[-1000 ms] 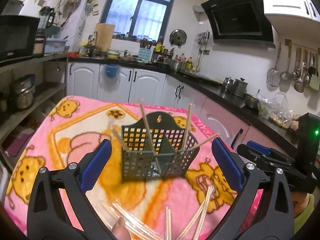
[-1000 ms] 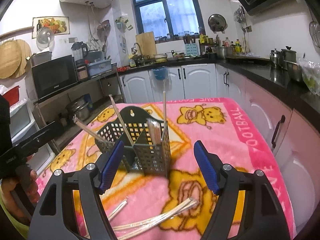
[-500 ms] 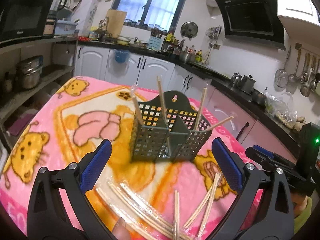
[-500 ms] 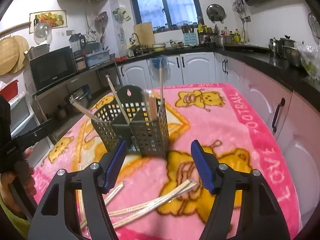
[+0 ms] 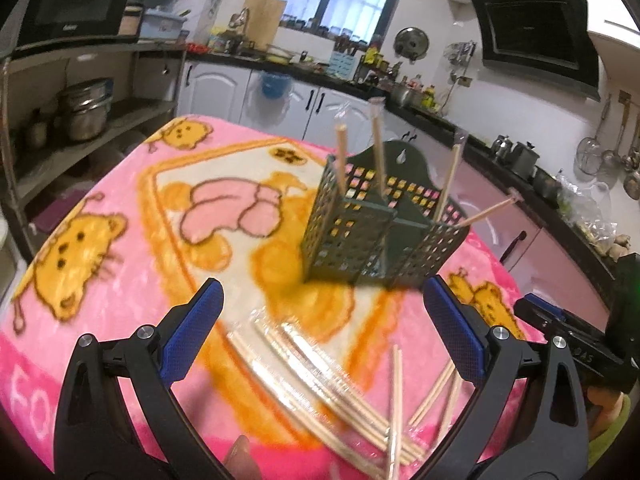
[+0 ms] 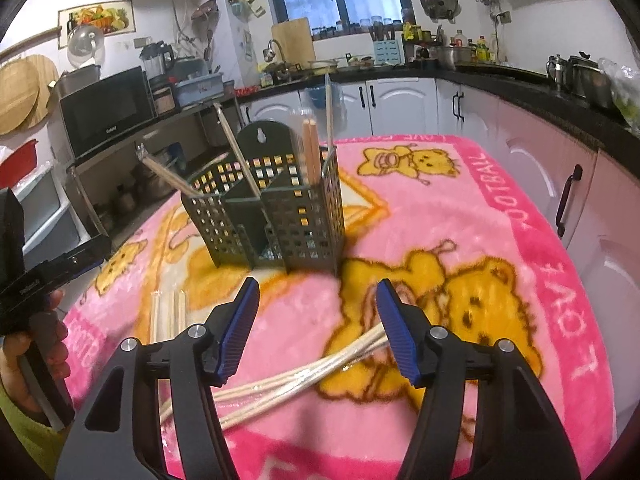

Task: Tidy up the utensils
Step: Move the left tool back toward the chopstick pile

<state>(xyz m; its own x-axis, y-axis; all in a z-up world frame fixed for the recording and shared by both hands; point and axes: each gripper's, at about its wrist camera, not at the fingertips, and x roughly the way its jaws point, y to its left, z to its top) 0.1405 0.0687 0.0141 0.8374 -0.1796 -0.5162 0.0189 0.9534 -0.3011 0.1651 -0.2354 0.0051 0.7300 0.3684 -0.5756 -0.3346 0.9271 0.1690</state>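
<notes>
Both the left gripper and the right gripper gape wide and empty, having dropped lower over the last second. Loose chopsticks now lie between the right fingers, nearly graspable. Beyond stands the slotted utensil holder, already holding several.

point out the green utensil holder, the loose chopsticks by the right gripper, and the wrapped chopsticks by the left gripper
green utensil holder (image 6: pixel 304 220): right wrist view, front perforated wall
loose chopsticks (image 6: pixel 304 376): right wrist view, middle of the bundle on the blanket
wrapped chopsticks (image 5: pixel 320 364): left wrist view, middle of the plastic-sleeved sticks
</notes>
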